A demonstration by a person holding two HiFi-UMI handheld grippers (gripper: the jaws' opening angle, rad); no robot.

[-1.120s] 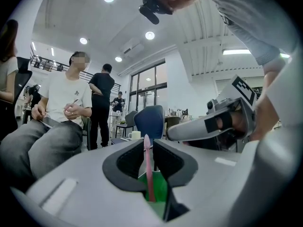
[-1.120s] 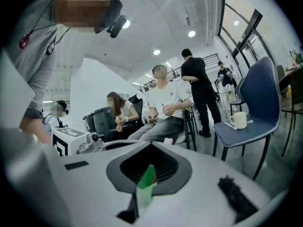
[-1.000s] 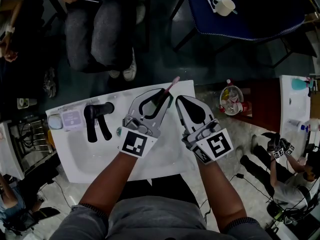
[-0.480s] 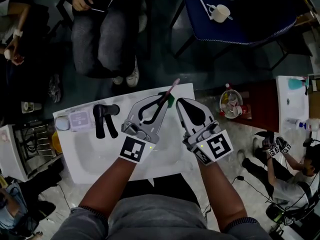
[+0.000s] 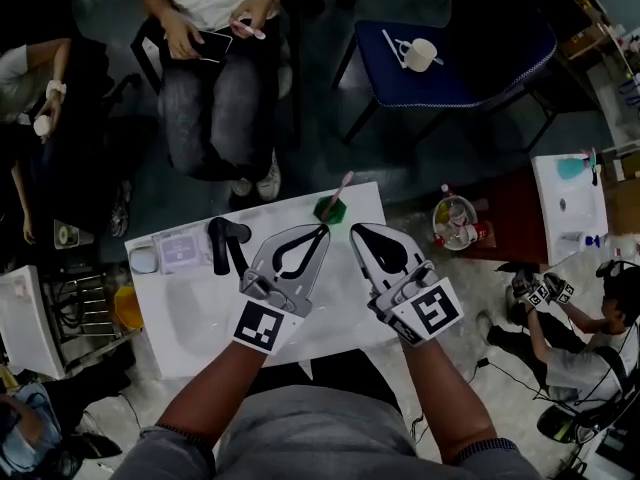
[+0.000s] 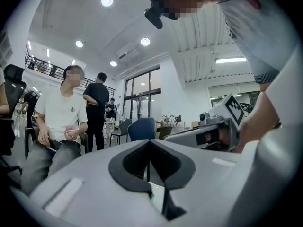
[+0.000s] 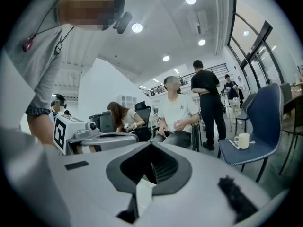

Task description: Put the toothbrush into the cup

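Note:
A pink toothbrush (image 5: pixel 342 188) stands tilted in a small green cup (image 5: pixel 330 210) at the far edge of the white sink top (image 5: pixel 200 318). My left gripper (image 5: pixel 324 229) sits just on the near side of the cup, shut with nothing between its jaws. In the left gripper view the left gripper (image 6: pixel 149 144) shows its jaws meeting. My right gripper (image 5: pixel 356 229) hovers beside it to the right, also shut and empty. The right gripper view shows the right gripper (image 7: pixel 151 148) with its jaws together. Cup and toothbrush do not show in either gripper view.
A black faucet (image 5: pixel 226 242) and a small pale box (image 5: pixel 181 249) sit at the left of the sink top. A seated person (image 5: pixel 215 48) is beyond it. A blue chair (image 5: pixel 450 48) holds a white mug (image 5: pixel 419 54). A bin of bottles (image 5: pixel 456 222) stands on the floor.
The left jaws were open around the toothbrush and have let go and shut. Both grippers have drawn back from the cup, in which the toothbrush stays.

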